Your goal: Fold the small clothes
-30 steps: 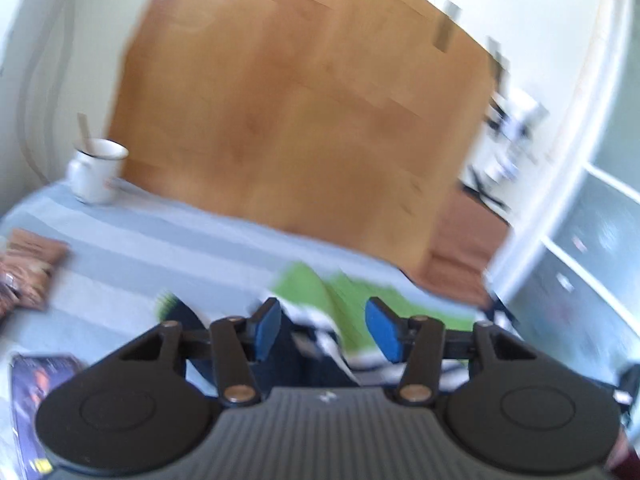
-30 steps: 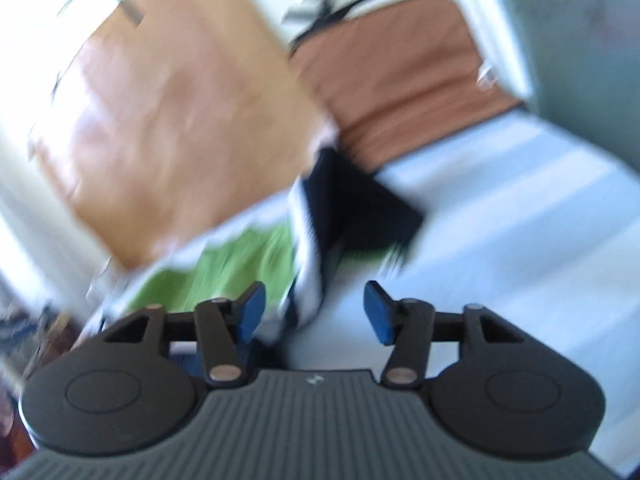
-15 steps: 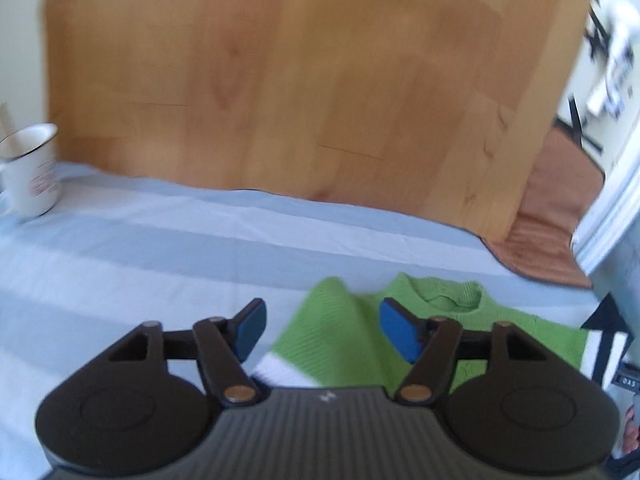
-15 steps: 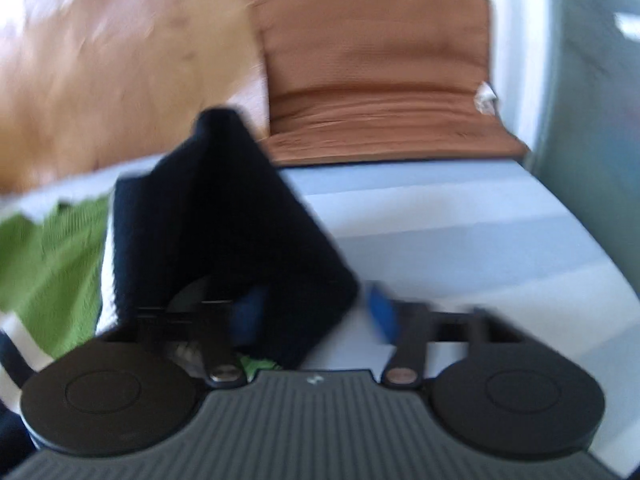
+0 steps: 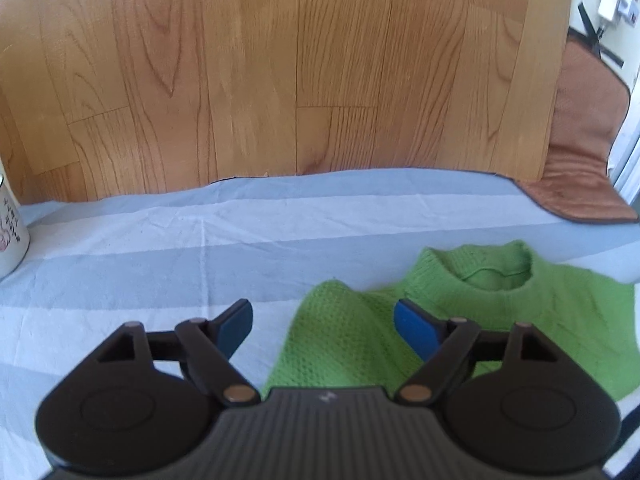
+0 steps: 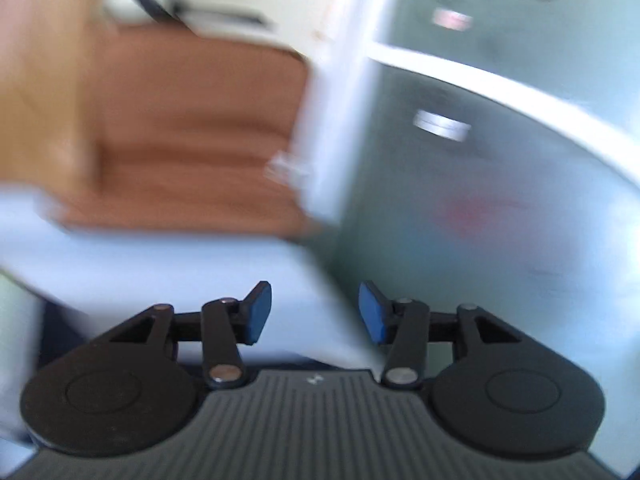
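Observation:
A small green knitted sweater (image 5: 552,312) lies on the blue-and-white striped cloth (image 5: 160,264), collar toward the far edge, one sleeve (image 5: 340,344) folded toward me. My left gripper (image 5: 323,326) is open and empty, just above that sleeve, its jaws either side of it. My right gripper (image 6: 315,312) is open and empty in a blurred view over the striped cloth (image 6: 168,268) near its right edge. The sweater is not in the right wrist view.
A wooden panel (image 5: 280,72) stands behind the cloth. A white mug (image 5: 10,236) sits at the far left. A brown cushion (image 5: 584,152) lies at the back right; it also shows in the right view (image 6: 192,140), beside a white-framed glass door (image 6: 500,160).
The dark part of the garment that hung over my right gripper is gone from it; that gripper has swung right. My left gripper has moved left and closer over the green sleeve.

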Action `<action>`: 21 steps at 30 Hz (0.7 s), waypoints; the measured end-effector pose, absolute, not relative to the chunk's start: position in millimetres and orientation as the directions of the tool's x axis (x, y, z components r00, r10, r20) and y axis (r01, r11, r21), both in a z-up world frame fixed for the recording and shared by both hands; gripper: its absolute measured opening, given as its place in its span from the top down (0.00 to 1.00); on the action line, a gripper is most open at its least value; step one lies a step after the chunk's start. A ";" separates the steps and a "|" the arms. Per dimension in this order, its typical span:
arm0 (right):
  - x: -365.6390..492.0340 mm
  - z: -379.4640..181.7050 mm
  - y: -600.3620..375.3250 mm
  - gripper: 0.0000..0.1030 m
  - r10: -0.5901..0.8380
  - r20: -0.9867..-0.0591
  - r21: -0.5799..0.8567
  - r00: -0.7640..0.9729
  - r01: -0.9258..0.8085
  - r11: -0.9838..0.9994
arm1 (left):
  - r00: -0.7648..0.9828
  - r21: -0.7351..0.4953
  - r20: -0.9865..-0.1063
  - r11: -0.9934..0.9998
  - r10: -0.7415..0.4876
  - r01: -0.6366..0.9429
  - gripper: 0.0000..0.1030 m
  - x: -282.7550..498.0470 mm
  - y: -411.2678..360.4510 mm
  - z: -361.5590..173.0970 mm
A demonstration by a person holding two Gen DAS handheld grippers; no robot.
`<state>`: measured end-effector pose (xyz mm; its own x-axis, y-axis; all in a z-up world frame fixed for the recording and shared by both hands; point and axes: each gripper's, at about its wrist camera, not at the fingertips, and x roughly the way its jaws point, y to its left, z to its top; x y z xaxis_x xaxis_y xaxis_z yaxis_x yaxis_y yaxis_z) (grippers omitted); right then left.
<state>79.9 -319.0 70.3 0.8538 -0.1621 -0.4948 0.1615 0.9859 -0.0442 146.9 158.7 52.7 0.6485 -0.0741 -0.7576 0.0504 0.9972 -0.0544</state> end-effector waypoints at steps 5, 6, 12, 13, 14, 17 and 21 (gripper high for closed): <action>133.1 89.6 -226.8 0.18 0.415 -0.477 0.216 0.775 -0.354 0.910 | 0.610 0.006 -0.786 0.987 -0.095 0.162 0.33 158.0 145.6 43.0; 147.3 87.1 -201.9 0.13 0.470 -0.488 0.206 0.736 -0.426 0.881 | 0.603 0.015 -0.792 0.985 -0.093 0.172 0.38 159.1 142.6 40.2; 224.2 37.9 -89.2 0.16 0.512 -0.668 0.108 0.541 -0.610 0.785 | 0.570 0.004 -0.814 0.981 -0.111 0.196 0.85 160.8 138.8 29.7; 228.4 31.6 -82.8 0.24 0.507 -0.688 0.114 0.520 -0.613 0.782 | 0.576 0.010 -0.810 0.980 -0.107 0.196 0.87 159.7 138.9 30.4; 238.3 26.6 -80.0 0.63 0.518 -0.704 0.142 0.486 -0.618 0.773 | 0.589 0.019 -0.802 0.982 -0.098 0.190 0.87 157.6 138.7 31.3; 224.0 39.9 -79.8 0.84 0.532 -0.654 0.117 0.538 -0.622 0.774 | 0.644 0.039 -0.761 0.985 -0.079 0.166 0.88 145.9 135.8 44.9; 220.9 67.7 -95.8 0.85 0.474 -0.550 0.046 0.688 -0.542 0.839 | 0.741 0.048 -0.668 0.989 -0.071 0.139 0.88 149.1 129.1 78.3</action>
